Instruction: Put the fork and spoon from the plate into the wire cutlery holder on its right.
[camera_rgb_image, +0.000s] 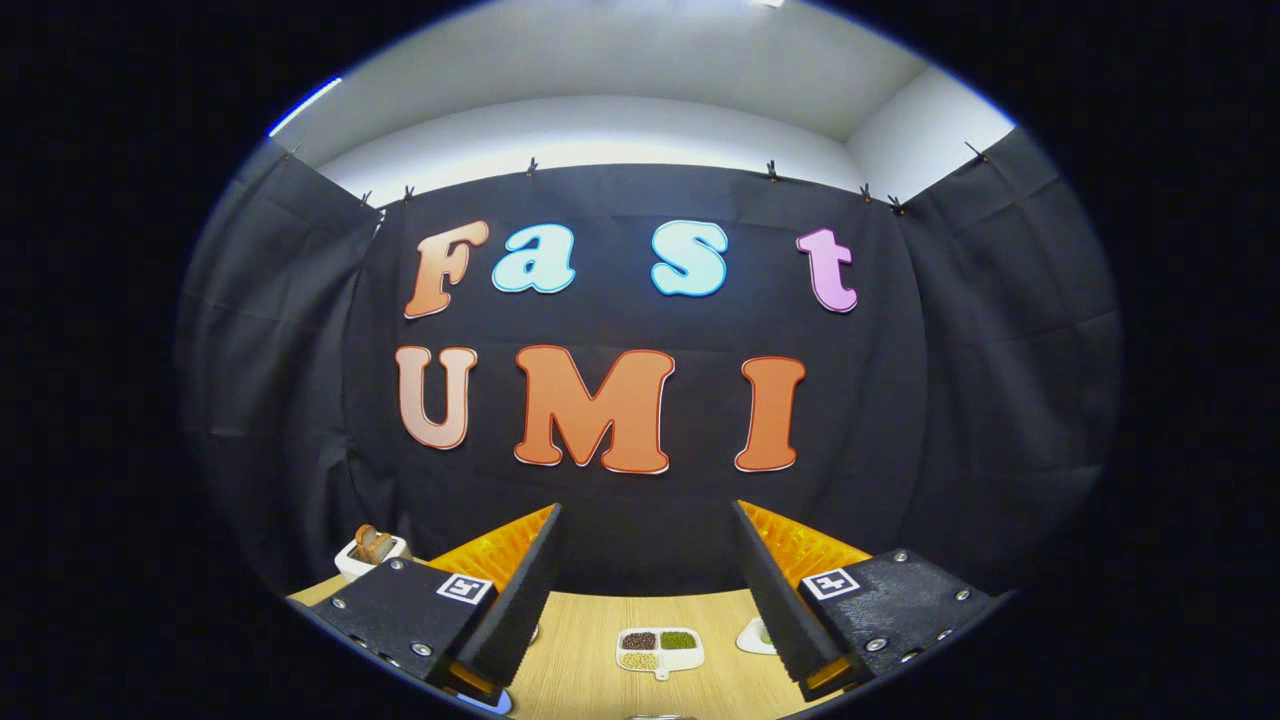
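Note:
My gripper (645, 590) is held high and level, facing the booth's back wall, with its two black fingers (520, 590) spread wide and nothing between them. Below them lies the wooden table (590, 640). A sliver of a bluish-white rim (490, 703) peeks out under the left finger; I cannot tell whether it is the plate. A small grey edge (660, 716) shows at the table's near side, too little to identify.
A white divided dish (658, 649) with brown, green and yellow grains sits on the table between the fingers. A white toaster (368, 553) with bread slices stands at the far left. A small white dish (757, 636) lies beside the right finger.

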